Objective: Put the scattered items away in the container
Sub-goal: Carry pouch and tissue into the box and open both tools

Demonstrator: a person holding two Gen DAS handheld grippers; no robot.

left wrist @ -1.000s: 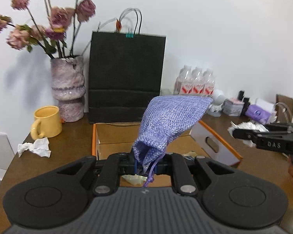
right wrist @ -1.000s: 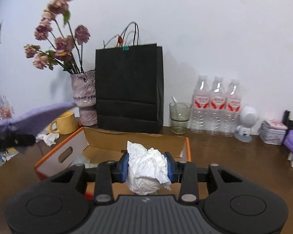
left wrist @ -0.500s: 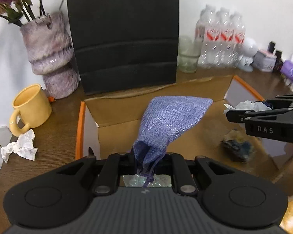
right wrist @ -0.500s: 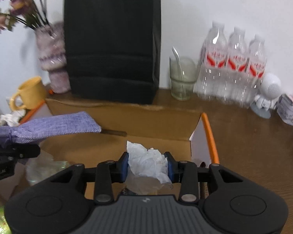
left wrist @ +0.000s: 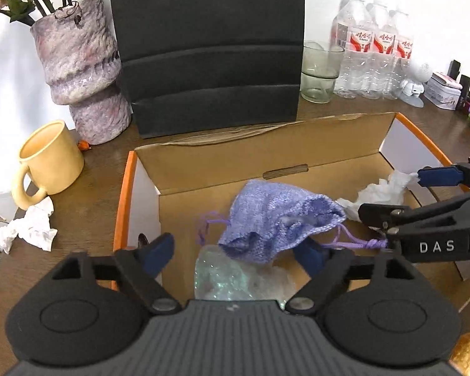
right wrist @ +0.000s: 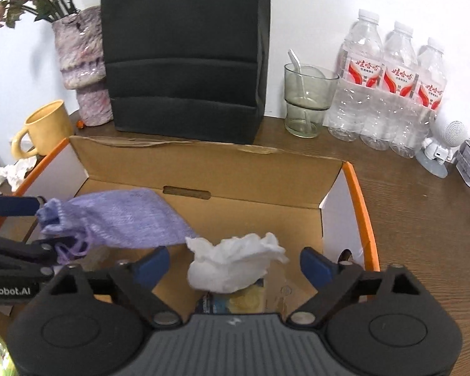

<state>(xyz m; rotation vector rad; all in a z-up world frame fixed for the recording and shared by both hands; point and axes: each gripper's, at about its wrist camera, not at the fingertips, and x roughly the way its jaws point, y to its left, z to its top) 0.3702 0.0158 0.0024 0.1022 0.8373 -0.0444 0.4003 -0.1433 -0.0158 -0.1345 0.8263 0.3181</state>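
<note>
Since half a second before, both tongs, left and right, had sprung wide, dropping the soft, light pouch and tissue into the box; another crumpled tissue waited at nine o'clock on the table.

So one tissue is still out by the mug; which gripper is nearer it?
Left. The left gripper is over the box's mug-side end, nearer the tissue; the right gripper is over the far end.

1. The left hand-held gripper has its blue-padded fingers spread wide apart, gripping nothing.
2. The right hand-held gripper is likewise spread wide.
3. Each reaches in from the other's side, pointing toward the far wall.
</note>
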